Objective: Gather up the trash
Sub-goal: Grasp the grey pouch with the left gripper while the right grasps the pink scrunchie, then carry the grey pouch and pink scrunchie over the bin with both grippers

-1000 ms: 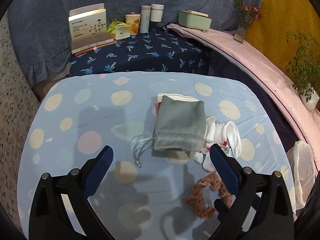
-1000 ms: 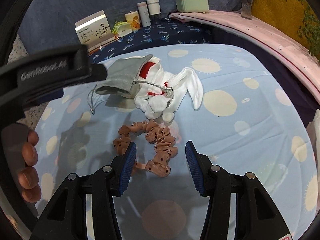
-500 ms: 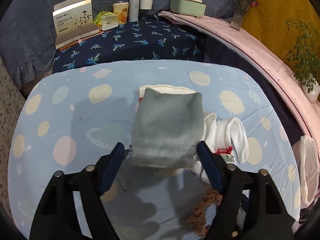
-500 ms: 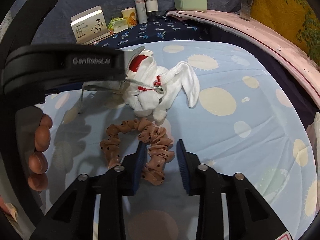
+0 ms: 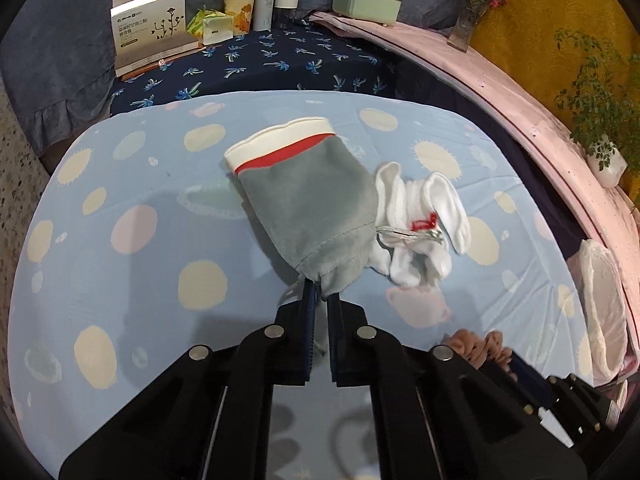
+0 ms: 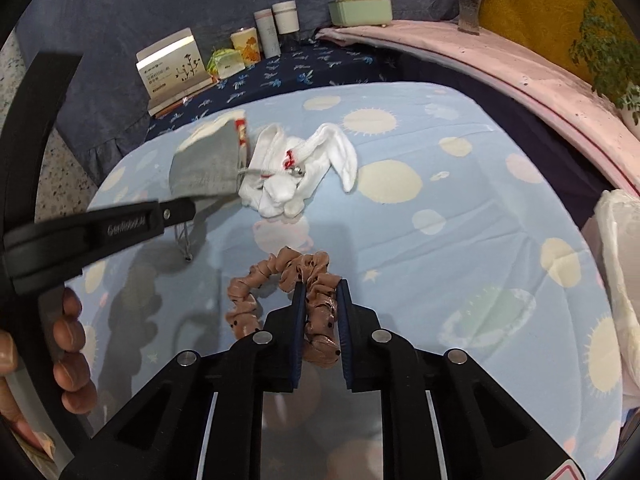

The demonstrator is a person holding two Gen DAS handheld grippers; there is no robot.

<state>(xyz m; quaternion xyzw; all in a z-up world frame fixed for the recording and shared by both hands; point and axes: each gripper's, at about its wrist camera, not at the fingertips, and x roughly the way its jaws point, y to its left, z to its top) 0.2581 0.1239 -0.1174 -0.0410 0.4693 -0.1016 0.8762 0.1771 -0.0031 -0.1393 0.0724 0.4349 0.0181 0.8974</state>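
Grey pouch point(image 5: 308, 208) pinched in left gripper point(image 5: 320, 300), blue tablecloth point(image 5: 132, 264) open leftward.

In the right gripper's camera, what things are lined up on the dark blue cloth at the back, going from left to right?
White box with a flower drawing → green packet → yellow flowered cup → pale tall bottle → white-capped jar → mint green box.

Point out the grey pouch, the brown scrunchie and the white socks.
grey pouch point(image 5: 308, 208): left wrist view, middle of its body.
brown scrunchie point(image 6: 320, 304): right wrist view, ruffle between the jaws.
white socks point(image 6: 280, 184): right wrist view, centre of the bundle.
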